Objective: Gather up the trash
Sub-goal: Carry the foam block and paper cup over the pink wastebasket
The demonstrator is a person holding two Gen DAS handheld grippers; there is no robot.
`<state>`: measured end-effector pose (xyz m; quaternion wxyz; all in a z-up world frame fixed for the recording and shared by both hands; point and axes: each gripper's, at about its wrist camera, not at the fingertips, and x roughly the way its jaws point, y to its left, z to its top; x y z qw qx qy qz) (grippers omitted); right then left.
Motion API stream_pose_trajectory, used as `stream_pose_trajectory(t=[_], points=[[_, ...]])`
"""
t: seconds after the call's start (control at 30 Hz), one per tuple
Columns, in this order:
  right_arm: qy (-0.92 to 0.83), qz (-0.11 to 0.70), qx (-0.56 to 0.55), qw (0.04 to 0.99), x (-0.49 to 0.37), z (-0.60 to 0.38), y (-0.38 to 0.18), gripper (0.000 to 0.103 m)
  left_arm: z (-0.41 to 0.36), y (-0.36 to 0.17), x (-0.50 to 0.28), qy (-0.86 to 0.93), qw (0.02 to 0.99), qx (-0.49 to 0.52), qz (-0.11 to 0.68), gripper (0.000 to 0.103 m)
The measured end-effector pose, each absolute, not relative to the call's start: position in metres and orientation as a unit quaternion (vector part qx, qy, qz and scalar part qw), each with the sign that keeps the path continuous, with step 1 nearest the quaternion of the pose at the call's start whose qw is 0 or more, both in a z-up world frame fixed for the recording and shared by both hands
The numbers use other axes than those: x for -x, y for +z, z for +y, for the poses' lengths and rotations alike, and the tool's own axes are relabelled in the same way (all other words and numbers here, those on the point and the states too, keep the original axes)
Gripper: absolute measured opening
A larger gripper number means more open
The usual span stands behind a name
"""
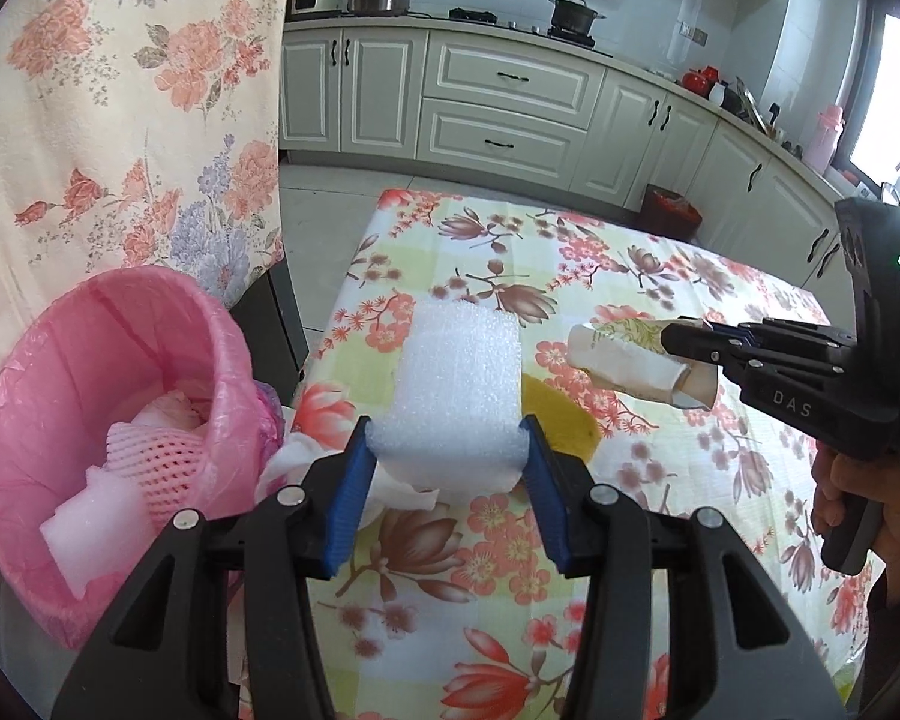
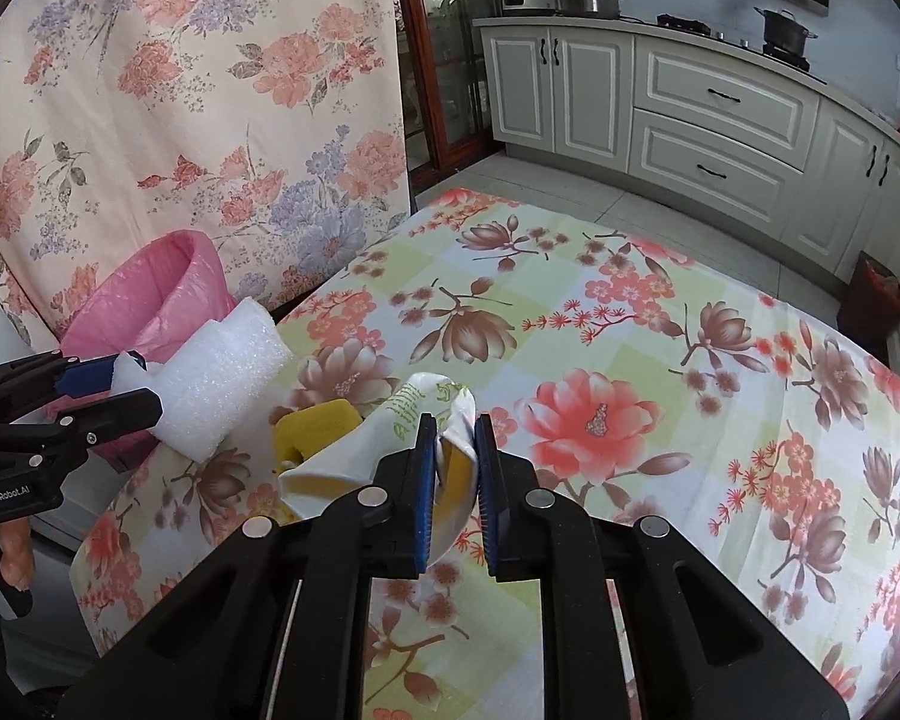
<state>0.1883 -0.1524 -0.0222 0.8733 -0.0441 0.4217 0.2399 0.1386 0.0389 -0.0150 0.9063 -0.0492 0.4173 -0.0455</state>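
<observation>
Over the floral-clothed table [image 1: 660, 480], beside the pink-lined bin [image 1: 108, 396], a white foam block [image 1: 459, 384] is clamped by the left gripper [image 1: 450, 450]; a crushed paper cup [image 2: 450, 450] is pinched in the right gripper [image 2: 455, 456], above a yellow sponge [image 2: 318, 420].

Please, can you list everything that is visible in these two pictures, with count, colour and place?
foam sheet: one, white, in the left gripper
paper cup: one, crushed, white with green print, in the right gripper
sponge: one, yellow, on the table
tissue: one, white, table edge
bin: one, pink liner, left of the table, trash inside
table: one, floral cloth
curtain: one, floral, behind the bin
left gripper: black, blue pads
right gripper: black, blue pads
</observation>
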Motion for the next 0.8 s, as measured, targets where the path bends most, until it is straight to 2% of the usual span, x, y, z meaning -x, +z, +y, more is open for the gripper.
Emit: stream_pose_trajectory(t=[0.8], points=[[0.292, 0.346, 0.054, 0.89, -0.142, -0.092, 0.064, 0.014, 0.156, 0.068, -0.053, 0.055, 0.943, 0.095, 0.313, 0.047]])
